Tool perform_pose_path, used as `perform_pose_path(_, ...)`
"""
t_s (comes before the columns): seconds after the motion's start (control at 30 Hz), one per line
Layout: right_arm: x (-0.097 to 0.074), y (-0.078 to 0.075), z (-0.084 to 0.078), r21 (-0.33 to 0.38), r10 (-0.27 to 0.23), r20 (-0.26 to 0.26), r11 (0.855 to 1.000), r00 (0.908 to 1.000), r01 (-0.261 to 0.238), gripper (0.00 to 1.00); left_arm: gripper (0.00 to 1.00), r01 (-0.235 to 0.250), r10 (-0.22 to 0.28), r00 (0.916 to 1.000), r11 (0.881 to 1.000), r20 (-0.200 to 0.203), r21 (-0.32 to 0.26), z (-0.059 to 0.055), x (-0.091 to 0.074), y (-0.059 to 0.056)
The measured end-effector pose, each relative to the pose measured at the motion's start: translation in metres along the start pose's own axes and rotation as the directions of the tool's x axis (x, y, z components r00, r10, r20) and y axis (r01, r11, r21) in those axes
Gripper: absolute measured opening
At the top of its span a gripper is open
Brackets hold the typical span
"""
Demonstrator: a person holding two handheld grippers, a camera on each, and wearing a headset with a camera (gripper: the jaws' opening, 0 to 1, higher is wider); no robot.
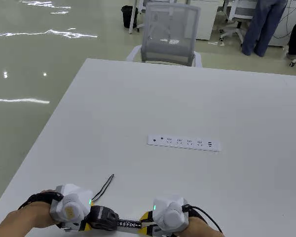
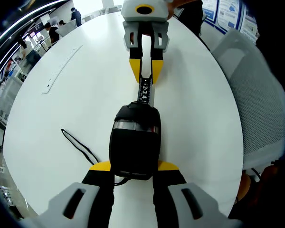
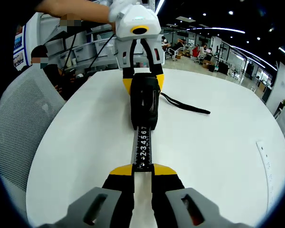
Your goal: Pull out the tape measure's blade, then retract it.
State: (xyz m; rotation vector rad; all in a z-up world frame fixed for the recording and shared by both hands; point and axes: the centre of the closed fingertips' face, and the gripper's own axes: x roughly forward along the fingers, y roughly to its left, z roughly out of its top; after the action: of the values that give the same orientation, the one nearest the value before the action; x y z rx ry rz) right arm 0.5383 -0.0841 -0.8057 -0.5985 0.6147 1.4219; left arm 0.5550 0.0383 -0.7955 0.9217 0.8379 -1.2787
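Note:
A black tape measure (image 2: 135, 142) lies on the white table near its front edge, and my left gripper (image 2: 133, 167) is shut on its case. Its black blade (image 3: 143, 147) with white numbers runs out a short way to my right gripper (image 3: 142, 170), which is shut on the blade's end. In the head view the tape measure (image 1: 102, 218) sits between the left gripper (image 1: 86, 224) and the right gripper (image 1: 147, 228), with the blade (image 1: 129, 224) spanning the gap. A black wrist strap (image 1: 104, 187) trails from the case across the table.
A white power strip (image 1: 183, 142) lies mid-table beyond the grippers. A grey mesh chair (image 1: 168, 33) stands at the table's far edge, and a person (image 1: 264, 24) stands further back. The table's front edge is right under my hands.

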Motion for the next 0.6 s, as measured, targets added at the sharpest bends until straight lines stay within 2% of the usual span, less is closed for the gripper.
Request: perform_pose_path(0.6,-0.0073,0.001,-0.0042,0.004,0.005,0.001,1.0,1.0,-0.005,0.11,0.27,-0.002,0.002,1.0,1.0,0.0,-0.002,-0.0005,-0.0001,-0.0001)
